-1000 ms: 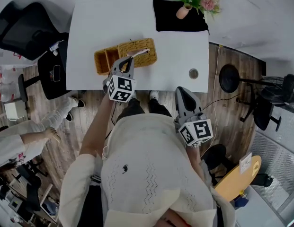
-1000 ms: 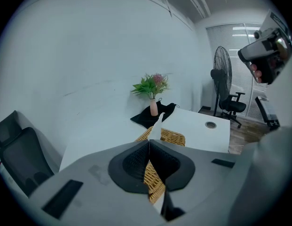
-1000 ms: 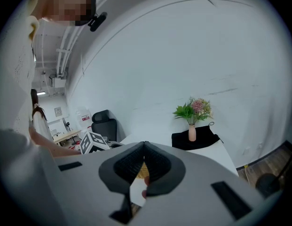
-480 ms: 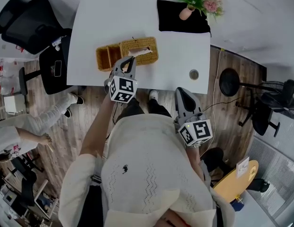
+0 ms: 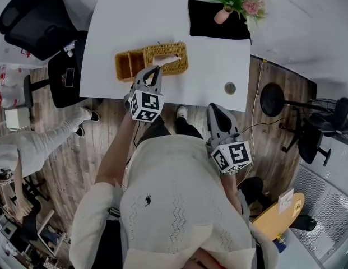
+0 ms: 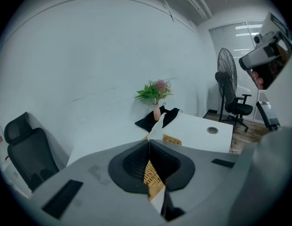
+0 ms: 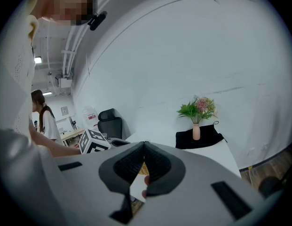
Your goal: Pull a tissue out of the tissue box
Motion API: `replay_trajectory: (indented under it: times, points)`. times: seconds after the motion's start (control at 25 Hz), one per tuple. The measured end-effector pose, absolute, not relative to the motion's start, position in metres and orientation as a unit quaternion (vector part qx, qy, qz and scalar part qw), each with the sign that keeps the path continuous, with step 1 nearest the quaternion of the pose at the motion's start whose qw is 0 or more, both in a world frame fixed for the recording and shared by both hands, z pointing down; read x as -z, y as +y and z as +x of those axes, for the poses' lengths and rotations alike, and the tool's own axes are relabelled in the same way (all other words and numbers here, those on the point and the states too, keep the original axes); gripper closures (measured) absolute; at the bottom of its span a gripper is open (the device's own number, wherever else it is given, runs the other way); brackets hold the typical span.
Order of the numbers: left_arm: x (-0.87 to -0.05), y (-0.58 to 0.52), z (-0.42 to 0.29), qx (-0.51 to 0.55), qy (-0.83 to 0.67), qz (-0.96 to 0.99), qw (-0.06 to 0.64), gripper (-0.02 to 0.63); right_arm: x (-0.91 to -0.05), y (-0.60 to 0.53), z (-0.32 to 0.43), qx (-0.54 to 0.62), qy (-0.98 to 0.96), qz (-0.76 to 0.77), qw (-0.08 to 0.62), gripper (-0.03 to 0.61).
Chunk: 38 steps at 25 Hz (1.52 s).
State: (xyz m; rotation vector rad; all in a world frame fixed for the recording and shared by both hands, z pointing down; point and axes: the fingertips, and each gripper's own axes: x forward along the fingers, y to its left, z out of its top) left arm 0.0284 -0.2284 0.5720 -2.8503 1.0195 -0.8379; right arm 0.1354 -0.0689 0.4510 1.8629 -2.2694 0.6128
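Head view: how are the arms held?
— The left arm is stretched forward over the near edge of the table [image 5: 112,32], and the left gripper [image 5: 153,69] is pointed at the tissue box [image 5: 176,52]. The right arm is bent at the torso, and the right gripper [image 5: 214,109] is held short of the table, over the floor.

And how are the jaws set?
— In the left gripper view they are seen clenched, with the tissue [image 6: 156,126] pinched at their tips. In the right gripper view the jaws are shown pressed together, with nothing gripped.

Where is the tissue found?
— It is raised out of the top of the box, with its upper end caught at the left jaw tips.

What containers are seen?
— The wicker box is set near the table's front edge. A basket [image 5: 129,66] with two compartments is placed against its left end; its contents cannot be made out. A vase [image 5: 221,14] holding a plant is stood on a black cloth [image 5: 213,29] at the far right.
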Motion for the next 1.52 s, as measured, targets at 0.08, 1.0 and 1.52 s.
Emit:
replay_trajectory:
  times: [0.08,1.0,1.52]
  points:
    - [-0.57,-0.227,0.028,0.265,0.327,-0.907,0.0,0.601,-0.451,-0.068,0.135,-0.203,-0.757,0.617,0.071,0.577]
    - [-0.53,-0.208,0.018,0.206,0.371,-0.905,-0.036,0.601,-0.453,-0.072,0.126,-0.202,-0.788,0.577,0.078,0.577]
    - [-0.501,-0.188,0.008,0.177,0.397,-0.899,-0.043,0.601,-0.455,-0.077,0.117,-0.196,-0.814,0.539,0.086,0.577]
